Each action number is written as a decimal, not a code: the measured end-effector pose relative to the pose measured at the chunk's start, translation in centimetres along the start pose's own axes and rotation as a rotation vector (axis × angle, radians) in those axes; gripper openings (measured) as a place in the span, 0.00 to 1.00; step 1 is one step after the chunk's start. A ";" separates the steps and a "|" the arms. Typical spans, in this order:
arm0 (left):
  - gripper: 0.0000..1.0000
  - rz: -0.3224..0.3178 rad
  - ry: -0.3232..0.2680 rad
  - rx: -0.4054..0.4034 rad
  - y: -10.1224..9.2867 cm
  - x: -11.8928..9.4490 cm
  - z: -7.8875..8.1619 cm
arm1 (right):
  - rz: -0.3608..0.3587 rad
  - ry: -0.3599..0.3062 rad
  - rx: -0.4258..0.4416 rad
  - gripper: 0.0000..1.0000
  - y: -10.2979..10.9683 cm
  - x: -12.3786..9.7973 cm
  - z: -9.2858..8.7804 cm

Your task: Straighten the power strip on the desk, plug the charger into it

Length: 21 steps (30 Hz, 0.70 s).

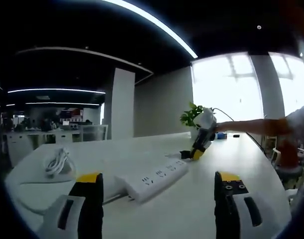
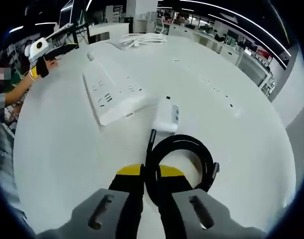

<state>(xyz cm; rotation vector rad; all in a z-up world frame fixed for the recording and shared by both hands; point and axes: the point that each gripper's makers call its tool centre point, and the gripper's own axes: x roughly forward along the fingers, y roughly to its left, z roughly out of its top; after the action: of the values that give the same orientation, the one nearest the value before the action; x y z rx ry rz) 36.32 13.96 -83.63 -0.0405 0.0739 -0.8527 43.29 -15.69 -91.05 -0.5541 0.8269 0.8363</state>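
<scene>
Desk: a long white desk (image 1: 201, 209), smooth and matte, with a rounded end; small dark inset marks run in a row along its top in the right gripper view; window light glazes the far part.
Power strip: a white power strip (image 2: 112, 94) lies flat on the desk, set at a slant to the desk's length; its white cord (image 2: 142, 39) is bunched in a loose coil near the rounded end, well apart from the strip's body.
Charger: a white charger (image 2: 166, 115) lies on the desk just beside one end of the power strip, not plugged in; its black cable (image 2: 189, 149) loops on the desk toward the camera.
Right gripper: the right gripper (image 2: 150, 181) has its yellow-tipped jaws drawn close about the black cable, a short way behind the charger; the jaws appear to pinch it.
Left gripper: the left gripper (image 1: 159, 191) stands wide, nothing between its jaws; it hovers above the desk, short of the power strip.
Room: open office; dark ceiling with long strip lights (image 1: 152, 22); a white pillar (image 1: 123, 102); bright windows (image 1: 231, 84); a small green plant (image 1: 191, 115) at the desk's far end; rows of other desks with monitors beyond.
</scene>
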 end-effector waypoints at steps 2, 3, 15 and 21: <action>0.94 0.000 -0.001 0.001 0.0 0.0 0.0 | 0.005 -0.011 0.023 0.08 0.1 -0.1 0.2; 0.94 0.000 -0.001 0.000 0.0 -0.1 0.0 | 0.005 -0.019 0.038 0.08 0.2 -0.2 0.3; 0.94 0.004 -0.010 -0.001 -0.1 -0.4 0.3 | 0.024 -0.198 0.281 0.07 1.6 -1.6 2.4; 0.94 0.004 -0.013 -0.001 -0.1 -0.5 0.4 | 0.086 -0.335 0.418 0.06 3.8 -2.7 3.7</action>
<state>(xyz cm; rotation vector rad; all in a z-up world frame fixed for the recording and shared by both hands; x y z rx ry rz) 35.89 14.27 -83.20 -0.0469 0.0623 -0.8484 40.64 -12.08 -87.18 -0.0071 0.6919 0.7790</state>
